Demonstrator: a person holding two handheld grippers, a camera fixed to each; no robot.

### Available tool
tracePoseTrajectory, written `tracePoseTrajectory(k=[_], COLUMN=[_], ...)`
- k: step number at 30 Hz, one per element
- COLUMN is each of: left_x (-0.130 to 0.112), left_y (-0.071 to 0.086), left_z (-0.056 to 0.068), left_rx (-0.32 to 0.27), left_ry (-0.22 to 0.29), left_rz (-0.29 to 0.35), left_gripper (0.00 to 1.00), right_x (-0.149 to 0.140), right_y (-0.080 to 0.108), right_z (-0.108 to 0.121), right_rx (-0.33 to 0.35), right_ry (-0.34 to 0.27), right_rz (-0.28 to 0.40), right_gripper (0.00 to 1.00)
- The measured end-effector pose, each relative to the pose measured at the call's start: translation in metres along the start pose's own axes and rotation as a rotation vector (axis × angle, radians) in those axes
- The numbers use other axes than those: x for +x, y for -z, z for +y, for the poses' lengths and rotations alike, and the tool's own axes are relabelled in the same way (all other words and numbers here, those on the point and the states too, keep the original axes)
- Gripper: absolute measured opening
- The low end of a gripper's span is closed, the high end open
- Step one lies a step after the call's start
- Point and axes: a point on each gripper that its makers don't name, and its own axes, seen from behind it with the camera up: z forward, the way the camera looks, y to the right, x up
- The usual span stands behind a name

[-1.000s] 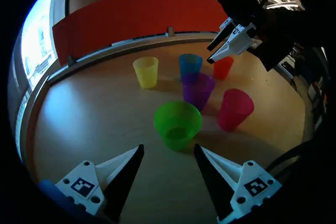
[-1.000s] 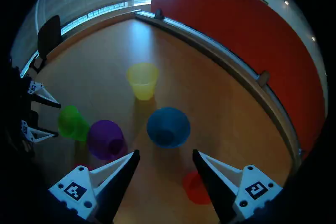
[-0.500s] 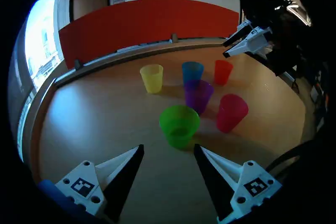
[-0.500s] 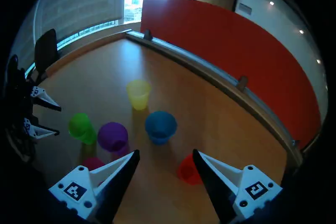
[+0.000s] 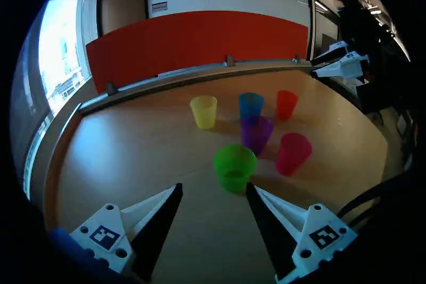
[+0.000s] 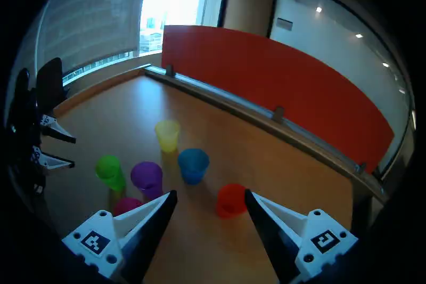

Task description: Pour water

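We see one big wooden table (image 5: 133, 145) under both tongs. One long red board (image 5: 197, 39) stands along its far edge, well past the tongs.

We hold two tongs. The left tongs (image 5: 213, 185) are spread wide and hold nothing. The right tongs (image 6: 210, 192) are spread wide too, and they are empty.

Six cups stand upright on the table, one of each colour. The green cup (image 5: 235, 167) is just ahead of the left tongs, by their right tip. The pink cup (image 5: 292, 153) and the purple cup (image 5: 256, 134) stand a bit farther on. The yellow cup (image 5: 204, 112), the blue cup (image 5: 251, 106) and the red cup (image 5: 286, 104) make a row behind them. The red cup is the one nearest the right tongs, just ahead of their tips.
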Motion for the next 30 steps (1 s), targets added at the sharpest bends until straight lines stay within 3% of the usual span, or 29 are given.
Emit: tracePoseTrajectory(k=[17,30], left_x=[0.051,0.085], left_y=[0.042,0.071], left_z=[-0.028,-0.049], left_rx=[0.070,0.125], left_ry=[0.038,0.059], left_rz=[0.128,0.239], left_gripper=[0.88,0.88], right_x=[-0.002,-0.005], right_y=[0.079,0.119], right_z=[0.010,0.018], right_rx=[-0.183,-0.297], right_ry=[-0.120,-0.213], right_rz=[0.181,0.300], right_gripper=[0.97,0.98])
